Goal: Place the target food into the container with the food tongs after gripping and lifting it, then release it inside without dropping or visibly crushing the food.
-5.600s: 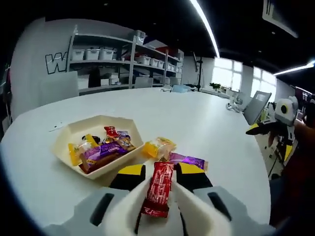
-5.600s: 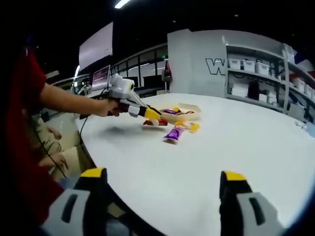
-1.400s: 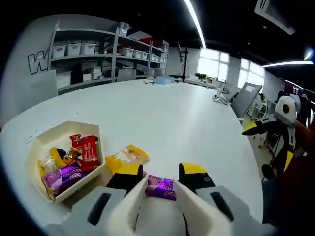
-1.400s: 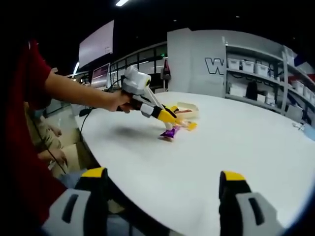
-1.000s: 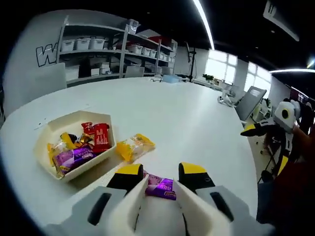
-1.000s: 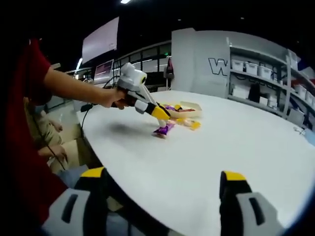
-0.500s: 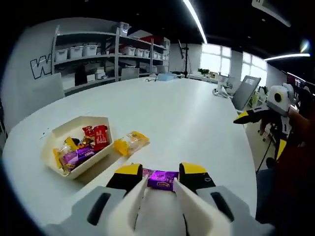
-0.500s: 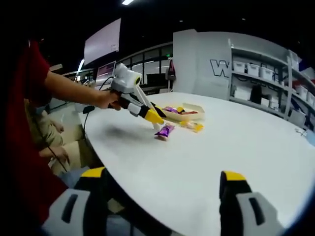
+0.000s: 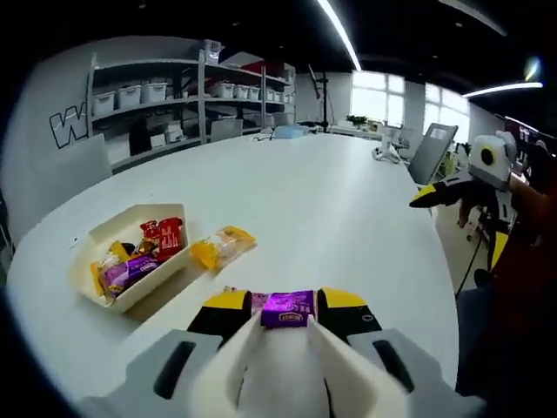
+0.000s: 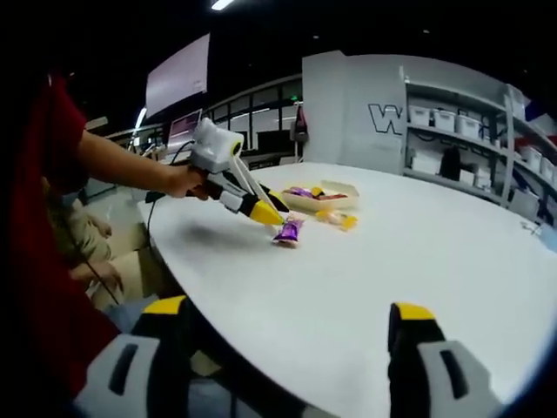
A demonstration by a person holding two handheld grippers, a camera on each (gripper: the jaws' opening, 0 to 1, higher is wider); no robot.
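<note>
In the left gripper view the purple packet [image 9: 287, 308] is partly hidden between the yellow fingers [image 9: 228, 306], its print too small to read, and the wrappers in the tray [image 9: 132, 289] overlap one another.

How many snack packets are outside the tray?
2: a purple packet held between the left gripper jaws, and a yellow packet lying on the table beside the tray. None seems hidden.
</note>
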